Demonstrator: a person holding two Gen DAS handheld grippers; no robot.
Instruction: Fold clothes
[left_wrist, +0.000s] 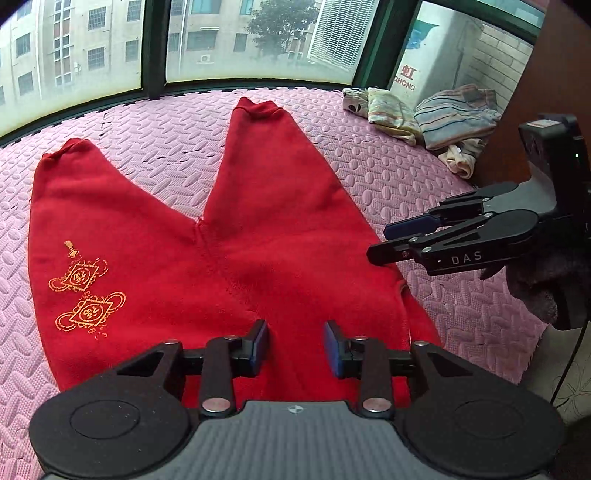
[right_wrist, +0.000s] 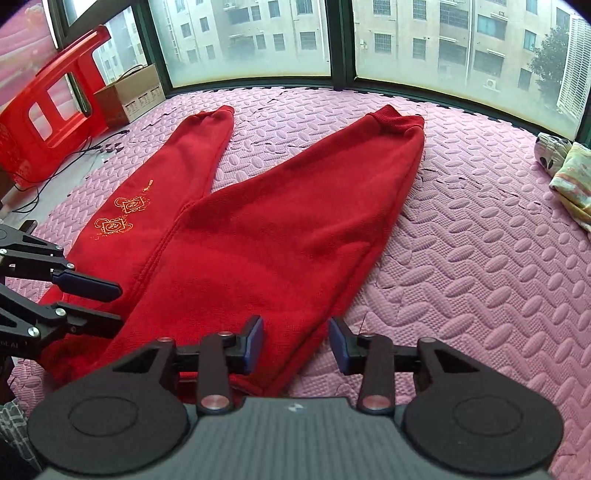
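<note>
Red trousers (left_wrist: 229, 266) (right_wrist: 266, 240) lie flat on the pink foam mat (left_wrist: 369, 155) (right_wrist: 480, 258), legs spread in a V toward the window, with gold embroidery (left_wrist: 85, 291) (right_wrist: 122, 214) on the left leg. My left gripper (left_wrist: 295, 345) hovers open over the waist end, nothing between its fingers. My right gripper (right_wrist: 295, 343) is open above the waist's right edge. The right gripper (left_wrist: 384, 240) also shows in the left wrist view, open beside the right leg. The left gripper (right_wrist: 110, 302) shows in the right wrist view, open over the left hip.
A heap of striped and patterned clothes (left_wrist: 436, 118) (right_wrist: 569, 177) lies at the mat's far right. A red plastic stool (right_wrist: 48, 110), a cardboard box (right_wrist: 129, 96) and cables (right_wrist: 66, 155) sit at the far left. Windows (right_wrist: 251, 40) run along the back.
</note>
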